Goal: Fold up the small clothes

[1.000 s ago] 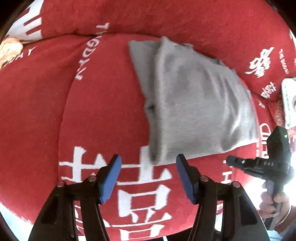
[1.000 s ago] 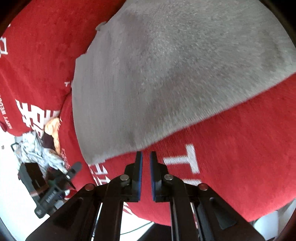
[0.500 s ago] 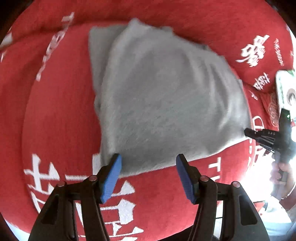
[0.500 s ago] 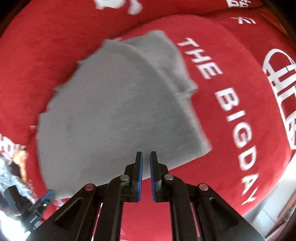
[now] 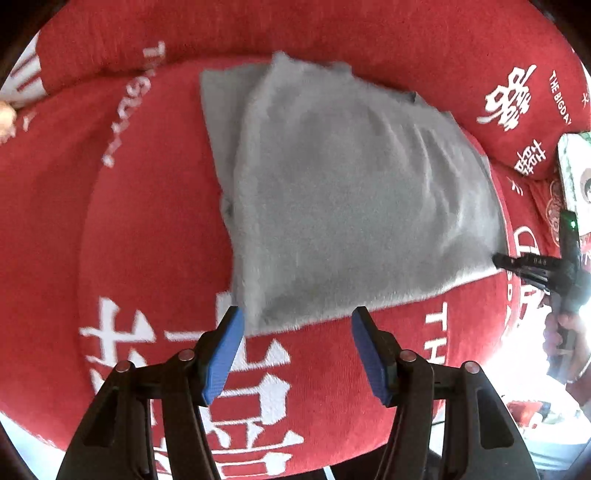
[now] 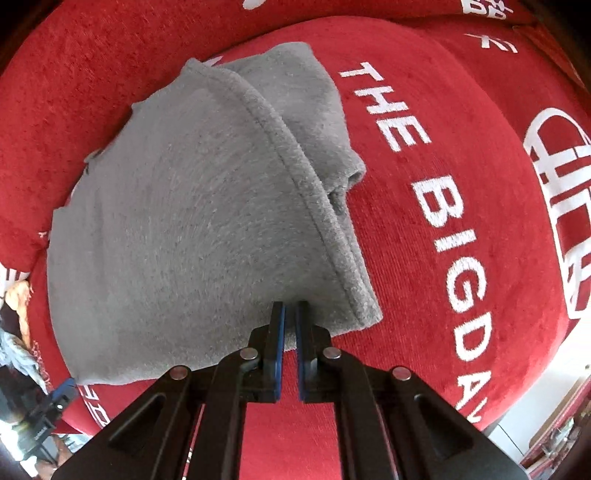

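Observation:
A grey folded garment (image 5: 343, 199) lies on a red cushion with white lettering (image 5: 155, 229). My left gripper (image 5: 297, 325) is open, its blue pads (image 5: 225, 350) on either side of the garment's near edge, just short of it. My right gripper (image 6: 290, 314) is shut, with its tips at the garment's (image 6: 184, 221) near edge beside the hemmed fold; it holds nothing that I can see. In the left wrist view the right gripper (image 5: 517, 264) points at the garment's right corner.
Red cushions with white print rise behind the garment (image 5: 369, 33). A patterned box or pack (image 5: 574, 166) stands at the far right. A heap of other clothes (image 6: 14, 332) lies off the cushion's left edge in the right wrist view.
My left gripper drew back slightly, so the garment's near edge now lies just ahead of the pads. My right gripper moved in until its shut tips meet the garment's edge.

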Action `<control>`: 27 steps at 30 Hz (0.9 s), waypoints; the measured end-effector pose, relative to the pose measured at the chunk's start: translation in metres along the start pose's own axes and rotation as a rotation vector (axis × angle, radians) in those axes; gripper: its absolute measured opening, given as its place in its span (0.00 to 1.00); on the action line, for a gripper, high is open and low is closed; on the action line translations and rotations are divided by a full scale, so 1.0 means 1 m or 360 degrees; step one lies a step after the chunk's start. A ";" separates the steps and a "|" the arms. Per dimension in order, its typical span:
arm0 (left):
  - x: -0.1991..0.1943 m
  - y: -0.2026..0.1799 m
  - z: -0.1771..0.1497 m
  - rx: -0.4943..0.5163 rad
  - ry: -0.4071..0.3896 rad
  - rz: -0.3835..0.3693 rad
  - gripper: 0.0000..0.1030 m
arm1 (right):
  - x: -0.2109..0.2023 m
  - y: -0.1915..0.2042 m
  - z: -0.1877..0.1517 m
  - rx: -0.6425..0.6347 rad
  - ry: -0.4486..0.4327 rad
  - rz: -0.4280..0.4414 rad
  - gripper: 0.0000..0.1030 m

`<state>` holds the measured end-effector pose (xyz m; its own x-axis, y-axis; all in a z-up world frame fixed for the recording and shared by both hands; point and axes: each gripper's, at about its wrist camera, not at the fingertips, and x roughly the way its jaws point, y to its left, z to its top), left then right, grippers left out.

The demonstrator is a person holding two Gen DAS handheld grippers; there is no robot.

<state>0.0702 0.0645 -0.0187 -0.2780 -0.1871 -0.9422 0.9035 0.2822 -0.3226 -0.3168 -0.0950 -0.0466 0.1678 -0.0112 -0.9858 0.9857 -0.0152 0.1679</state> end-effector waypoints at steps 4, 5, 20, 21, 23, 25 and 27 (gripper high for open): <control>-0.012 0.000 0.025 0.0008 -0.0103 -0.0025 0.60 | -0.014 0.030 -0.004 -0.0045 -0.0052 0.0072 0.07; -0.011 -0.001 0.035 0.0009 -0.0126 -0.0021 0.60 | -0.014 0.041 -0.007 -0.0063 -0.0059 0.0100 0.07; 0.038 0.043 0.098 -0.0220 -0.0136 0.0197 0.60 | 0.023 0.113 0.029 -0.0191 -0.0029 0.0210 0.08; 0.036 0.050 0.097 -0.0240 -0.0133 0.0203 0.60 | 0.023 0.110 0.029 -0.0186 -0.0026 0.0232 0.08; 0.031 0.064 0.093 -0.0292 -0.0134 0.0216 0.60 | 0.023 0.107 0.029 -0.0185 -0.0016 0.0247 0.08; 0.026 0.072 0.090 -0.0325 -0.0135 0.0224 0.60 | 0.022 0.107 0.029 -0.0192 -0.0010 0.0240 0.08; 0.020 0.075 0.088 -0.0333 -0.0137 0.0270 0.60 | 0.022 0.110 0.029 -0.0209 -0.0014 0.0222 0.08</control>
<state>0.1611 -0.0004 -0.0541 -0.0920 -0.1972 -0.9760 0.8451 0.5029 -0.1813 -0.2047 -0.1258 -0.0496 0.3033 -0.0127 -0.9528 0.9467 0.1178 0.2998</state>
